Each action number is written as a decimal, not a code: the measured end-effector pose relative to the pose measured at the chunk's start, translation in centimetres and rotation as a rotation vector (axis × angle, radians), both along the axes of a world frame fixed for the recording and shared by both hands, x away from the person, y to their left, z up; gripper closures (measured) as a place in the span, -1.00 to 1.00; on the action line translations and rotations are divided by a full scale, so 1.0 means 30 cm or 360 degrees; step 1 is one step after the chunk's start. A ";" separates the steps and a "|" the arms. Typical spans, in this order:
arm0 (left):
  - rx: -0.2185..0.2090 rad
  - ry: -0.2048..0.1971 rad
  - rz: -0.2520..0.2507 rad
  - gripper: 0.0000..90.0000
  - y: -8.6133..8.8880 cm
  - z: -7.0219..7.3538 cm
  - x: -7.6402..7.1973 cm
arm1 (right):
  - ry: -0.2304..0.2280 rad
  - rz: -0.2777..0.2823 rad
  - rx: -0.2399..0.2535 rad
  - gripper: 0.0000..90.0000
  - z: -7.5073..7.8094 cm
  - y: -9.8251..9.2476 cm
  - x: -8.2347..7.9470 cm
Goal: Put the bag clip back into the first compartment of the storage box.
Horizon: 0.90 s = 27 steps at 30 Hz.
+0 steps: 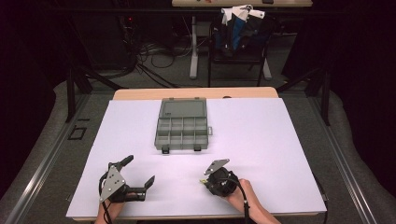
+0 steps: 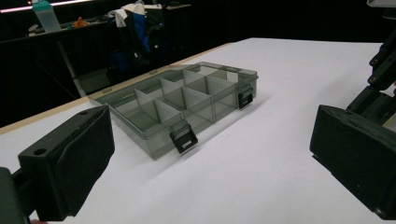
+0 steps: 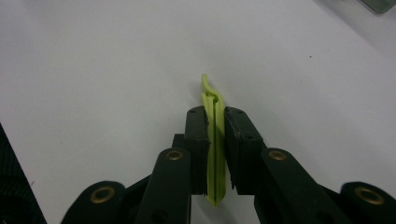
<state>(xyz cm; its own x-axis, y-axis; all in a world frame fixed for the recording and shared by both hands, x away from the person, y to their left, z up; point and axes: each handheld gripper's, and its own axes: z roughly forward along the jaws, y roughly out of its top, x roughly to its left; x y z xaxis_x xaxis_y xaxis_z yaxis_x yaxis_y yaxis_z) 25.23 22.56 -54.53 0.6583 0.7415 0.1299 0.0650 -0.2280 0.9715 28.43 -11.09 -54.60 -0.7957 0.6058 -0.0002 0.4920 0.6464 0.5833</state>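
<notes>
On the white sheet, right gripper (image 3: 215, 122) fingers clamp a yellow-green clip (image 3: 214, 140); left gripper (image 1: 137, 172) fingers gape.

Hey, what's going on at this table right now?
A person works at a white table with a gripper in each hand. The right gripper has its jaws shut on a thin yellow-green piece, pinched just above the table near its front edge. The left gripper rests with its jaws wide open, holding nothing. Farther back sits a grey compartment box, its lid open and the visible compartments empty.
</notes>
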 end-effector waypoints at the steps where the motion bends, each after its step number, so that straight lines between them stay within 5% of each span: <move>1: 0.0001 0.0000 -0.0001 -1.00 0.000 0.000 0.000 | -0.0002 0.0000 0.0002 0.78 0.000 -0.001 0.000; 27: 0.0002 0.0004 -0.0009 -1.00 -0.003 -0.001 0.000 | -0.0059 -0.0015 0.0058 0.78 0.034 -0.040 0.012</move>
<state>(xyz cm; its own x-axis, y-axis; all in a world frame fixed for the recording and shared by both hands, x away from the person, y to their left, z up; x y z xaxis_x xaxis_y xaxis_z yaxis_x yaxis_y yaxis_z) 25.24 22.48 -54.55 0.6627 0.7376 0.1292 0.0664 -0.2298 0.9710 28.78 -12.31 -53.58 -0.7897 0.6134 -0.0075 0.4754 0.6197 0.6245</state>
